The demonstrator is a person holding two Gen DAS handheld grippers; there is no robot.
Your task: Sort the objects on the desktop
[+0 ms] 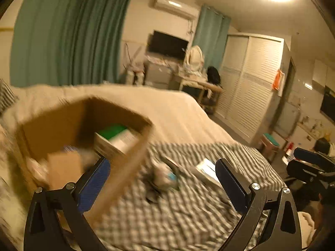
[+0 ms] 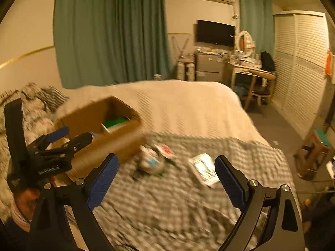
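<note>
While both views blurred, left gripper (image 1: 163, 179) and right gripper (image 2: 166, 177) hung spread wide, grasping nothing; small white packet (image 2: 204, 169) and crumpled clutter pile (image 2: 151, 161) lay right of open brown cardboard box (image 2: 117, 138) on checked grey-white bedspread (image 2: 188, 209).

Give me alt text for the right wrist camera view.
The open right gripper hovers over a checked blanket strewn with blurred small items, beside a cardboard box; the left gripper is at left.
</note>
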